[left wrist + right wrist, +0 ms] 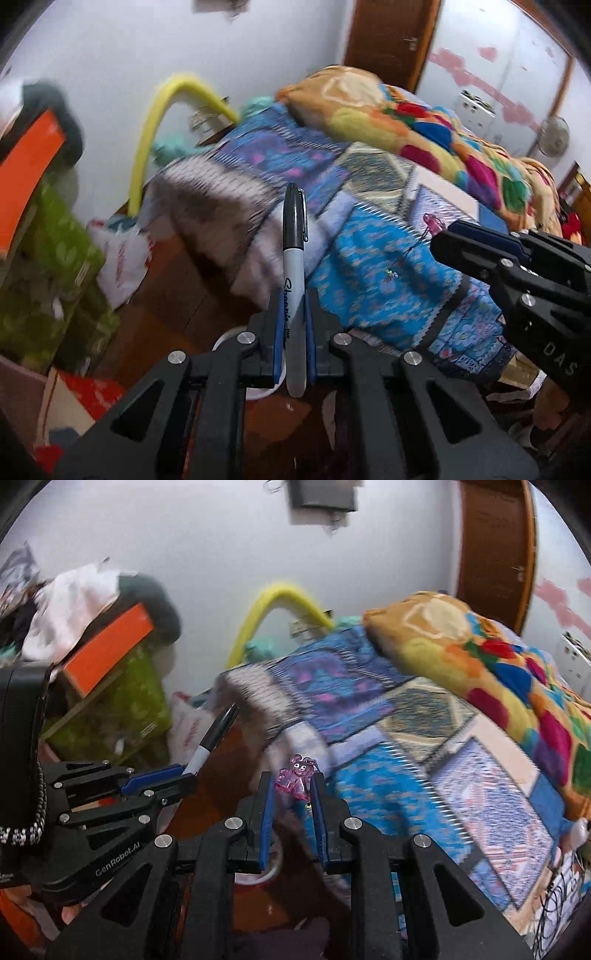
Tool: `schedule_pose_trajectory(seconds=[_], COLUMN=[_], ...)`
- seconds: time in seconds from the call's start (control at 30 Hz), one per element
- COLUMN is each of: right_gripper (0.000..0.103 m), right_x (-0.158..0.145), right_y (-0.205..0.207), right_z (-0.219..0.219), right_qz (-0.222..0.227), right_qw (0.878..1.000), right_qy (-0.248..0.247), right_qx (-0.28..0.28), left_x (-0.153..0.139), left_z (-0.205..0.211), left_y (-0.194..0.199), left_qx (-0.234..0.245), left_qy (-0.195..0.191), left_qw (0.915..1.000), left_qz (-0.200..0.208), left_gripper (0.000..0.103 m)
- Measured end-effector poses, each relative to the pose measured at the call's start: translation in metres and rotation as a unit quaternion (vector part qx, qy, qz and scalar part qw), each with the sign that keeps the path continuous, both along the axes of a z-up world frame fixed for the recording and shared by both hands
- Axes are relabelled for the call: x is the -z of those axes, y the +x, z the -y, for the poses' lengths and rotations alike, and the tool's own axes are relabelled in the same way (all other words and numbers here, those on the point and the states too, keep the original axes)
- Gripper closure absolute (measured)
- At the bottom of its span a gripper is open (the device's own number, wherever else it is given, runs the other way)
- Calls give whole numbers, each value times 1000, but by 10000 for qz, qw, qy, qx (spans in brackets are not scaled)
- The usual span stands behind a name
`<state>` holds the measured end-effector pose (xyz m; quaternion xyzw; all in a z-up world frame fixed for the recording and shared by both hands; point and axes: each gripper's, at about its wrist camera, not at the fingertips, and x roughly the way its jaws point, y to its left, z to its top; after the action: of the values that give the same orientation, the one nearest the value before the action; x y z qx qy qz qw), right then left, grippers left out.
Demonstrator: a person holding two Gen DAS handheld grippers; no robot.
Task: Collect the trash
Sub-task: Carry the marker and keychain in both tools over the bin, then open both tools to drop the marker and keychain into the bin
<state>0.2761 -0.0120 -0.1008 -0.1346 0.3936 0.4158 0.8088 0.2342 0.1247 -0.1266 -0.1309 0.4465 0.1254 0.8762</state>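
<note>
White wall (221, 572) behind, plain, evenly lit. Brown wooden door (388, 33) at right with metal handle. Bed (369, 240) fills centre and right, covered in blue patchwork spread; bright multicoloured blanket (424, 129) bunched on top. Yellow tube (147, 122) arches against wall beside bed. Left: stacked clutter, orange box (107, 650) tilted over green patterned box (140, 701). Dark box (321, 494) mounted high on wall, possibly electrical; blurred. Floor brown, wood-toned, littered.

Black plastic tongs (291, 314) with blue pads (266, 819), silver screws, white "GenRobot.AI" lettering, braided black-and-white cable (22, 830).
</note>
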Motion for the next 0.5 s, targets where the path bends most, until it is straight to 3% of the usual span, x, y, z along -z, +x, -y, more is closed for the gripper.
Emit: schedule_pose_trajectory(seconds=[0.3, 0.5], right_gripper=[85, 85], right_x=[58, 116], right_y=[-29, -23], right_z=[-69, -106], right_qz=[-580, -1395], right_qw=[9959, 9837], right_qy=[-424, -907], right_qx=[-543, -684], left_x=[67, 128], left_z=[-65, -87], left_y=[-50, -56], left_qx=[-619, -942], left_qy=[-323, -739], left_qw=[9951, 9853], left_qz=[-707, -1222], left_gripper=[94, 94])
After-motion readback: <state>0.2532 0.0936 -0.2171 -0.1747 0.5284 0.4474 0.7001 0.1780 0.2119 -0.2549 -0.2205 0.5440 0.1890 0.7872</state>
